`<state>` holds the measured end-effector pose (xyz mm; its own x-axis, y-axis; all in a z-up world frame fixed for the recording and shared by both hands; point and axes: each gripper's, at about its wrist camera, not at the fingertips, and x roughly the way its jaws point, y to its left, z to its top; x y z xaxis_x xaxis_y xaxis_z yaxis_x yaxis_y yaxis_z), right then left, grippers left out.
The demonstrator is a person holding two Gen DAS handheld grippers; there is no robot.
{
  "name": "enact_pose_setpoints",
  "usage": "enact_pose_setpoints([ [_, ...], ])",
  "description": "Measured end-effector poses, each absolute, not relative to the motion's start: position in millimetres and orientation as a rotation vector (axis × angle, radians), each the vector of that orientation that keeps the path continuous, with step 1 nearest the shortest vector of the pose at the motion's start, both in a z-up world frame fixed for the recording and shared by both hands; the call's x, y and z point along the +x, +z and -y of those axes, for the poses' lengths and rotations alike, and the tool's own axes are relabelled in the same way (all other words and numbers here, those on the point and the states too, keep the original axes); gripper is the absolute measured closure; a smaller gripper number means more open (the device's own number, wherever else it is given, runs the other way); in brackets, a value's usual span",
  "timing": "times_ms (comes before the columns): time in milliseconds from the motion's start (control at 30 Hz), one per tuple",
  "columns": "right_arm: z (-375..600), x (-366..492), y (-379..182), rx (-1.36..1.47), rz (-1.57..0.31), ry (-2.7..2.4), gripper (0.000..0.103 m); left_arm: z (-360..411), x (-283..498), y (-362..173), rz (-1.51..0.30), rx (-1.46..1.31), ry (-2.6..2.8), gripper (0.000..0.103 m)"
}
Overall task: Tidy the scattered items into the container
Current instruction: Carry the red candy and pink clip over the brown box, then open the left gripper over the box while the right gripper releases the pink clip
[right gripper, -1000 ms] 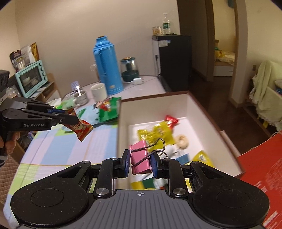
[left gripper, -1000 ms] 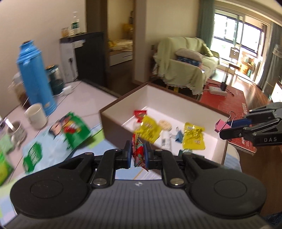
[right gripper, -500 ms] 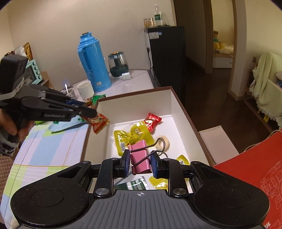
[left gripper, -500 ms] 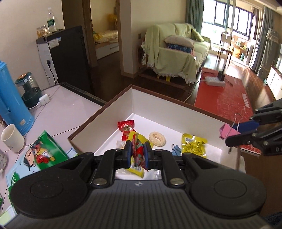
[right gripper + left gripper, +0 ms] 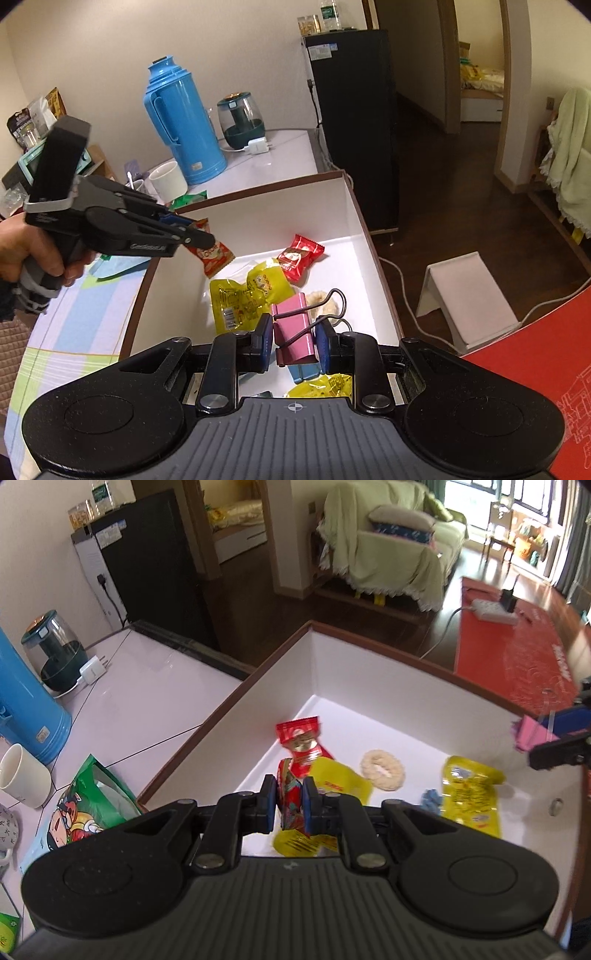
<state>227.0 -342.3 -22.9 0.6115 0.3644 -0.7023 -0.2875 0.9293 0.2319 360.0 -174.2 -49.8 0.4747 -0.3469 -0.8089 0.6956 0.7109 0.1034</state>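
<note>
The red snack packet (image 5: 291, 801) is thin film: judged light, soft and crushable, with a slick surface. It is best gripped across its flat faces near a sealed edge, as it is now. The pink binder clip (image 5: 295, 332) is sheet steel with wire handles: judged light, rigid and slippery at the edges, so it should be held across its folded body (the wire loops would swivel under load).

The left gripper (image 5: 290, 805) is closed down to the packet's thickness and clamps the packet, which hangs over the near-left part of the white box (image 5: 314, 657). The right gripper (image 5: 294, 341) stands partly closed, its pads (image 5: 266, 341) pressing both faces of the clip body above the box interior. Neither item touches the box floor, as far as the views show.

Already lying in the box: a red candy packet (image 5: 300, 256), yellow packets (image 5: 243, 299), a ring-shaped biscuit (image 5: 382, 769) and a blue clip (image 5: 303, 370). A green snack bag (image 5: 88, 812) lies on the table outside the box.
</note>
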Motion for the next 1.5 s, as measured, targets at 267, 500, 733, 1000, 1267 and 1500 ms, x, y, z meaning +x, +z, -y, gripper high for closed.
enact_pose_setpoints([
  [267,348,245,-30,0.114,-0.858,0.405,0.08,183,394,-72,-0.921,0.484,-0.613,0.091],
  [500,345,261,-39,0.102,-0.882,0.431,0.08,181,406,-81,-0.955,0.488,-0.578,0.08],
  [733,334,279,-48,0.034,-0.906,0.483,0.08,177,400,-71,-0.965,0.488,-0.592,0.08],
  [1000,316,303,-63,-0.085,-0.926,0.538,0.08,176,390,-63,-0.985,0.487,-0.614,0.077],
  [1267,300,331,-76,-0.155,-0.924,0.553,0.08,174,397,-67,-1.011,0.486,-0.587,0.074],
  [1500,289,359,-84,-0.187,-0.913,0.527,0.079,174,402,-71,-1.014,0.505,-0.57,0.072],
])
